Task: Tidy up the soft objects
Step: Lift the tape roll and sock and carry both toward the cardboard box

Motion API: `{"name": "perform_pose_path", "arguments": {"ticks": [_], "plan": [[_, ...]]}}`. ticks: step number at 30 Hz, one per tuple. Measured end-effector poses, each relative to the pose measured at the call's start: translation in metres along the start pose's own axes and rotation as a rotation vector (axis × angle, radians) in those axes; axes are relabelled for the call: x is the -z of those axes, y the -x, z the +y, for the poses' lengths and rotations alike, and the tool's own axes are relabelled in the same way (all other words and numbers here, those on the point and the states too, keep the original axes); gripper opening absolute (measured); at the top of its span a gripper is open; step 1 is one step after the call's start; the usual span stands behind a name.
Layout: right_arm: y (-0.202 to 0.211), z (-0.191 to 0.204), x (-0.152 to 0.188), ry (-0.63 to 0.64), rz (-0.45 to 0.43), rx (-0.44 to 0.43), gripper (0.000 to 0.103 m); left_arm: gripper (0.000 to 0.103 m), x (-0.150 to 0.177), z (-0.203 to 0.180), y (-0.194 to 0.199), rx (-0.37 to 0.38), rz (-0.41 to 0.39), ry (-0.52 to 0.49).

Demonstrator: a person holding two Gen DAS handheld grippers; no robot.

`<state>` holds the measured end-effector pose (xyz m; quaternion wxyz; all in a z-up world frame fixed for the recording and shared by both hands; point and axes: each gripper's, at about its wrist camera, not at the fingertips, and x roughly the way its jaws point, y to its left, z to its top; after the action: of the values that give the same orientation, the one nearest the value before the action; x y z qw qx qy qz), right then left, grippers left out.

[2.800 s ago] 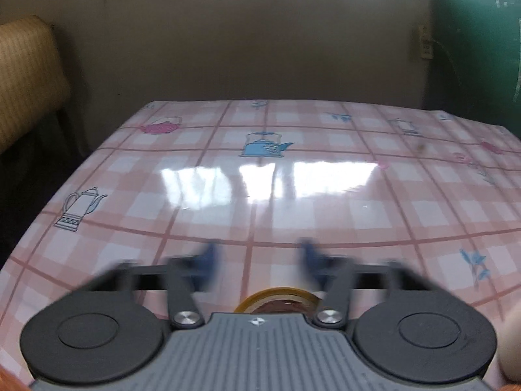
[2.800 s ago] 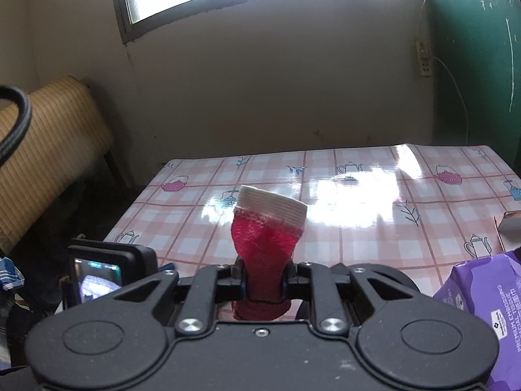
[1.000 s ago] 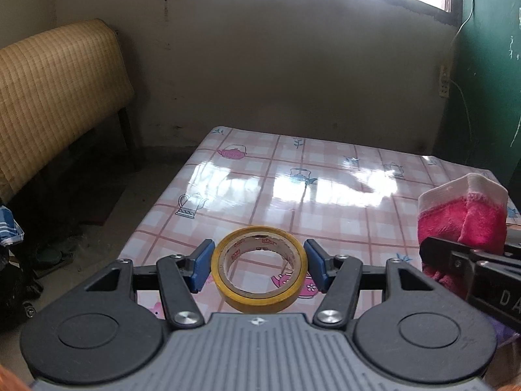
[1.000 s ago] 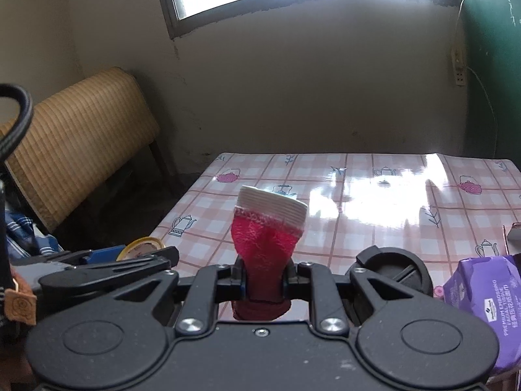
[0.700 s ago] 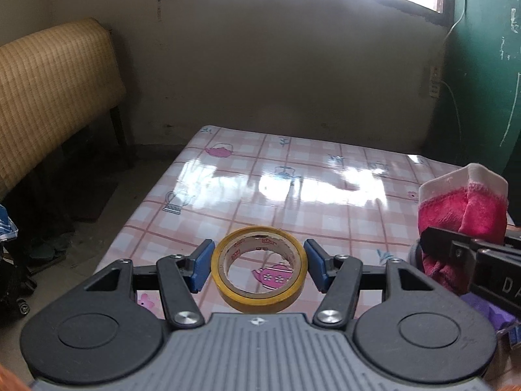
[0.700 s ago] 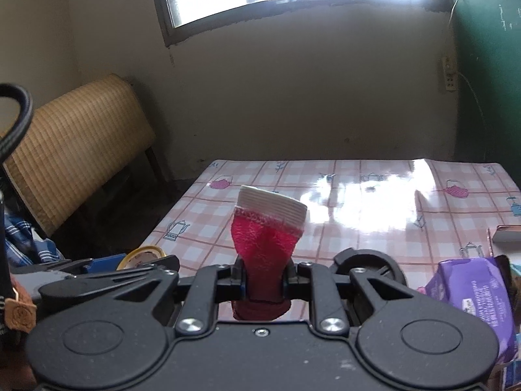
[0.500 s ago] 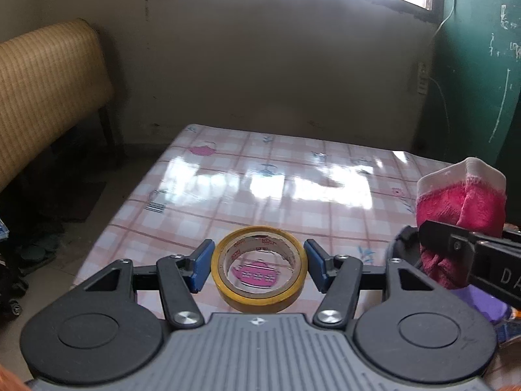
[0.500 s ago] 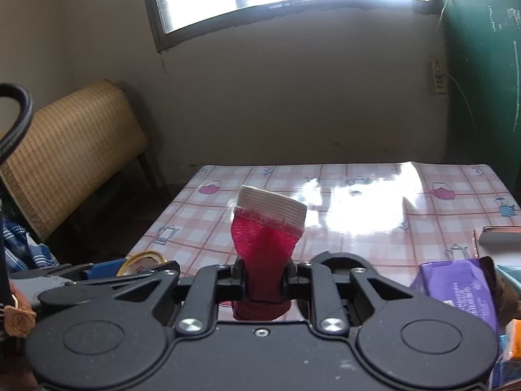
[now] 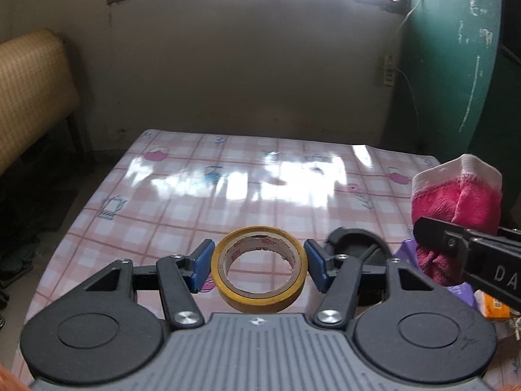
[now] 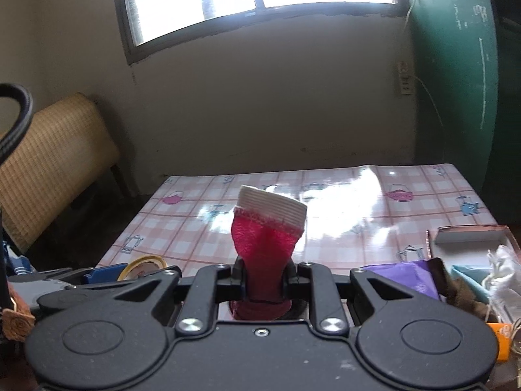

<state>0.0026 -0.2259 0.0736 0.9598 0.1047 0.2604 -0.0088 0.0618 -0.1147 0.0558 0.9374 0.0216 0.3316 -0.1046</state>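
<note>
Above a table [image 9: 182, 202] covered in pink checked oilcloth printed with teapots, the left gripper [image 9: 259, 265] holds a roll of yellow tape [image 9: 259, 273] clear of the surface, its blue pads [image 9: 202, 265] pressed against the roll's sides at about half spread. Just to its right, the right gripper [image 10: 263, 277] is clamped tight on a red sock with a white ribbed cuff [image 10: 268, 228], which stands upright between its black fingers. A purple packet [image 10: 407, 275] and an open box [image 10: 469, 238] lie at the table's right edge.
</note>
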Motion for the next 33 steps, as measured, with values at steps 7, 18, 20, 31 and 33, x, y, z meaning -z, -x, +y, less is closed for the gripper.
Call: {"name": "perform_pose_path", "arguments": {"ticks": [7,18,20,31,33], "plan": [[0.008,-0.025,0.000,-0.027,-0.009,0.038,0.022,0.061,0.000,-0.025,-0.005,0.036,0.003,-0.032],[0.021,-0.060,0.001,-0.067,-0.027,0.094,0.022,0.061,-0.001,-0.056,-0.009,0.093,0.010,-0.082],[0.023,-0.066,0.001,-0.071,-0.030,0.104,0.022,0.061,0.000,-0.062,-0.009,0.106,0.011,-0.092],[0.036,-0.102,0.001,-0.092,-0.037,0.161,0.023,0.061,0.004,-0.099,-0.012,0.162,0.022,-0.130],[0.039,-0.109,0.001,-0.099,-0.039,0.171,0.023,0.061,0.005,-0.106,-0.013,0.173,0.024,-0.137]]}}
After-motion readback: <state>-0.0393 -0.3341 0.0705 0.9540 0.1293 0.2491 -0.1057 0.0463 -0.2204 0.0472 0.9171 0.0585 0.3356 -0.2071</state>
